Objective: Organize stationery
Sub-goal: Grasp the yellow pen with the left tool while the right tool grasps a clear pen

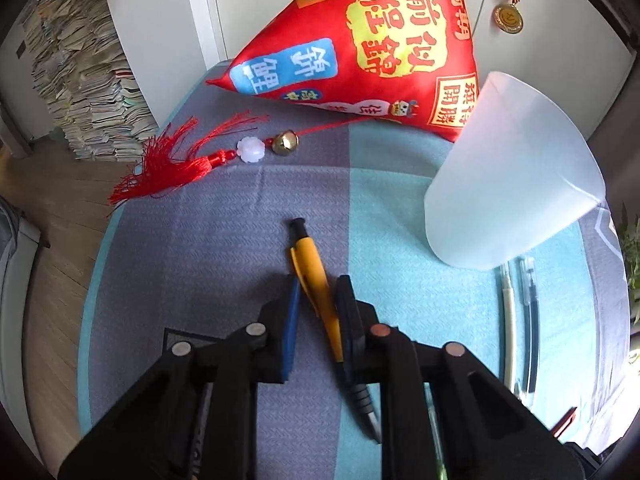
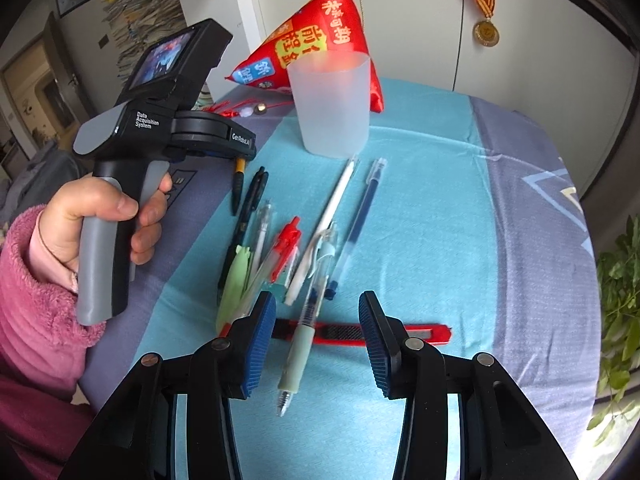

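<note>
My left gripper (image 1: 318, 284) is shut on a yellow and black pen (image 1: 316, 280), held between its blue pads above the cloth; its lower end shows in the right wrist view (image 2: 239, 184). A frosted plastic cup (image 1: 516, 184) stands to its right, also seen in the right wrist view (image 2: 332, 108). My right gripper (image 2: 316, 308) is open and empty, low over a pen with a pale green grip (image 2: 300, 344) and a red utility knife (image 2: 400, 334). Several more pens (image 2: 320, 220) lie between it and the cup.
A red printed pillow (image 1: 368, 44) sits at the table's back, its red tassel with a bell (image 1: 176, 160) on the cloth to the left. The left hand-held unit (image 2: 160, 128) hovers at the table's left. A plant (image 2: 624, 280) stands at the right.
</note>
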A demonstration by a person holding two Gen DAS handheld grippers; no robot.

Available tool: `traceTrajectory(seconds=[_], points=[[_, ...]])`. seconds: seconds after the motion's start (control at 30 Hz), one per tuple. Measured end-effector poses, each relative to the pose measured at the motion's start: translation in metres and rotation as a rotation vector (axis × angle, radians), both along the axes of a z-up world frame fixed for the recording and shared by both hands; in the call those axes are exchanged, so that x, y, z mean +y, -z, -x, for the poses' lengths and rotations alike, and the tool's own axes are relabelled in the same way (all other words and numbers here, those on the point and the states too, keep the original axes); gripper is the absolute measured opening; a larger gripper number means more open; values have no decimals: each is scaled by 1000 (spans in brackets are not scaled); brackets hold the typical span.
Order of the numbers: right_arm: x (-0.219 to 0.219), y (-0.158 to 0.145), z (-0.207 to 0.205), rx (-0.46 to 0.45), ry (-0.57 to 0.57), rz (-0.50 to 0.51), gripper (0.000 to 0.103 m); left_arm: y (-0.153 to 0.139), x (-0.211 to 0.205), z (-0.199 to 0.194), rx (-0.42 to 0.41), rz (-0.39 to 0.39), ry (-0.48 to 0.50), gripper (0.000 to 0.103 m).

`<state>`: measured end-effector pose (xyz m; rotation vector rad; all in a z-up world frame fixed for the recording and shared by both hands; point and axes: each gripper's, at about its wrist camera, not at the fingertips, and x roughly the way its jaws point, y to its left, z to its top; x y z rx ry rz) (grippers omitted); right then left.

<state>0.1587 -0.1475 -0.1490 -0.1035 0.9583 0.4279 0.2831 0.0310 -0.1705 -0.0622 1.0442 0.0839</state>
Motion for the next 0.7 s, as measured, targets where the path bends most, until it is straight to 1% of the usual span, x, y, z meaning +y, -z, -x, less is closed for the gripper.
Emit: traceTrajectory(seconds=[0.1, 0.17, 0.23, 0.27, 0.3, 0.33, 0.47, 0.57, 0.7], points=[[4, 4, -3, 16, -1, 9, 44, 1, 5, 11, 1, -1, 16, 12], [5, 10, -6, 44, 3, 15, 44, 1, 11, 21, 6, 9, 31, 11], [5, 16, -9, 66, 13, 16, 40, 1, 15, 31, 13, 19, 51, 11], [5, 16, -10, 58, 15, 16, 35, 1, 15, 35, 16, 22, 65, 11], [5, 17, -11, 69, 15, 12, 30, 1, 15, 41, 19, 25, 79, 11], [5, 18, -12, 74, 19, 9, 28, 1, 15, 47, 22, 29, 94, 11], [7, 23, -17, 82, 17, -1, 15, 1, 8, 70, 23, 41, 164, 11], [7, 21, -15, 71, 24, -4, 11, 1, 8, 87, 24, 65, 219, 11], [4, 10, -3, 67, 10, -27, 11, -1, 11, 100, 54, 128, 262, 11]])
